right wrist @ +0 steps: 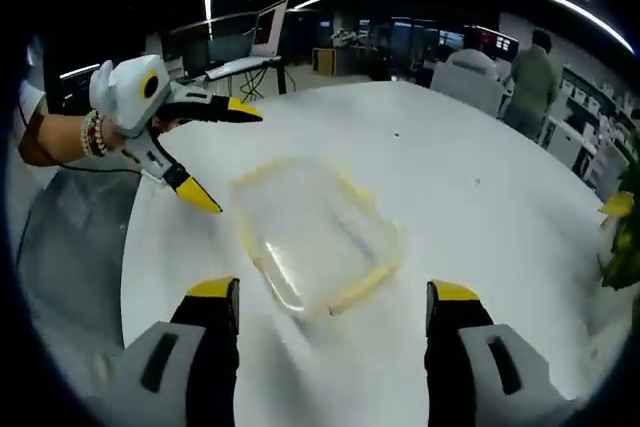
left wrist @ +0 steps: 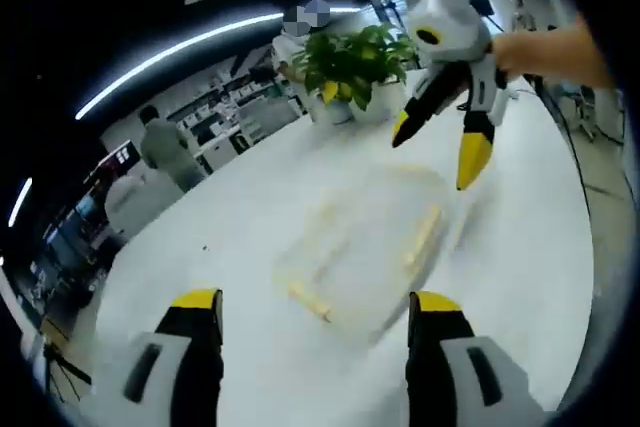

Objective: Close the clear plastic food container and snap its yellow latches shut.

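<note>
While container (right wrist: 312,237) lies blurred on table (right wrist: 480,197), no writing legible; left gripper (left wrist: 312,299), right gripper (right wrist: 333,289) spread wide, empty.

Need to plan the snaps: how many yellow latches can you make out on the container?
2 clear on the container: one latch on its near-right edge, one latch on the far-right edge. Blur may hide others.

Bright ceiling strip lights (left wrist: 170,59), glare on white table (right wrist: 480,197), motion-blurred container (right wrist: 315,237), fisheye-warped edges.
</note>
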`<state>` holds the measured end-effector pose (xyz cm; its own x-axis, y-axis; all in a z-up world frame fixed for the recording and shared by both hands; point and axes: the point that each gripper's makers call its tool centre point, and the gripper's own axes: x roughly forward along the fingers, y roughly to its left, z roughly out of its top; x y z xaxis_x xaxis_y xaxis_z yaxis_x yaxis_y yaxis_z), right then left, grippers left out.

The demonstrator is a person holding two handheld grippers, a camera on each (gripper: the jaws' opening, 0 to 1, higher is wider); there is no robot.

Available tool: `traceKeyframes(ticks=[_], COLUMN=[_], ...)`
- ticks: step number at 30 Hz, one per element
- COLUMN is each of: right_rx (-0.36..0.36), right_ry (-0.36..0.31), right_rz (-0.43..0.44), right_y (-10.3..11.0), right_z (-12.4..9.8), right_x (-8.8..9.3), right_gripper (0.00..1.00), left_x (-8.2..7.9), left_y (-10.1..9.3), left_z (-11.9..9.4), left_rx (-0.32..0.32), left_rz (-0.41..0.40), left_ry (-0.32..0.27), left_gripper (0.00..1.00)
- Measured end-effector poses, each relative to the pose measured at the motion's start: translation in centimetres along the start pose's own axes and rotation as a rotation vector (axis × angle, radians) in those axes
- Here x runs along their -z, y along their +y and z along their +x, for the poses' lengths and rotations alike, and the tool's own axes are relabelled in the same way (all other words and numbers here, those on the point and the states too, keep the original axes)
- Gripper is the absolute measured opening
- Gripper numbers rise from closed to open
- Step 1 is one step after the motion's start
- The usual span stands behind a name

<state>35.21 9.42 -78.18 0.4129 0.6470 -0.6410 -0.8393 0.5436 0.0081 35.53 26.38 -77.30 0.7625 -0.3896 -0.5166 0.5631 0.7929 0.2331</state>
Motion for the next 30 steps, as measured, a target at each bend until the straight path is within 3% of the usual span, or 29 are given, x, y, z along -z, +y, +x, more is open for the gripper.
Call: traceKeyframes(ticks=[2, 5, 6, 7, 8, 11, 13, 15, 17, 19, 23, 27, 30], right_rx=[0.027, 0.054, 0.088, 0.11, 0.141, 0.174, 0.168, 0.164, 0.161, 0.176, 0.162, 0.173, 0.167], right_ry=[-0.001, -0.009, -0.041, -0.055, -0.101, -0.202, -0.212, -0.222, -0.233, -0.266, -0.299, -0.296, -0.299], right_rz=[0.021, 0.066, 0.103, 0.129, 0.162, 0.227, 0.241, 0.231, 0.219, 0.232, 0.233, 0.228, 0.23], right_y=[-0.2, -0.3, -0.6, -0.6, -0.6, -0.2, 0.3, 0.6, 0.8, 0.7, 1.6, 1.6, 1.9], right_z=[0.5, 1.4, 1.9, 2.2, 2.7, 3.7, 4.3, 4.6, 4.7, 4.7, 5.3, 5.3, 5.4], right_x=[1.0, 2.1, 2.3, 2.5, 2.5, 2.3, 2.6, 2.5, 2.1, 1.3, 0.3, 0.1, 0.0], right_gripper=[0.83, 0.9, 0.9, 0.89, 0.89, 0.98, 0.99, 0.93, 0.79, 0.69, 0.63, 0.58, 0.53], left_x=[0.0, 0.5, 0.9, 1.2, 1.6, 2.1, 2.1, 2.4, 3.2, 3.4, 3.1, 2.5, 1.8], left_y=[0.5, 1.5, 2.1, 1.7, 1.9, 1.6, 1.2, 0.7, -0.1, -0.4, -1.6, -1.7, -1.9], left_z=[0.2, 0.6, 0.8, 1.0, 1.3, 1.5, 1.6, 1.9, 2.1, 2.2, 2.3, 2.3, 2.3], left_rx=[-0.037, -0.089, -0.132, -0.115, -0.144, -0.142, -0.119, -0.096, -0.077, -0.092, -0.047, -0.044, -0.018], left_rz=[-0.101, -0.205, -0.217, -0.194, -0.186, -0.166, -0.188, -0.205, -0.174, -0.138, -0.14, -0.126, -0.176], left_ry=[-0.059, -0.092, -0.099, -0.09, -0.081, -0.068, -0.086, -0.08, -0.037, -0.043, -0.074, -0.089, -0.117], left_gripper=[0.74, 0.8, 0.8, 0.85, 0.88, 0.85, 0.87, 0.85, 0.79, 0.75, 0.69, 0.5, 0.42])
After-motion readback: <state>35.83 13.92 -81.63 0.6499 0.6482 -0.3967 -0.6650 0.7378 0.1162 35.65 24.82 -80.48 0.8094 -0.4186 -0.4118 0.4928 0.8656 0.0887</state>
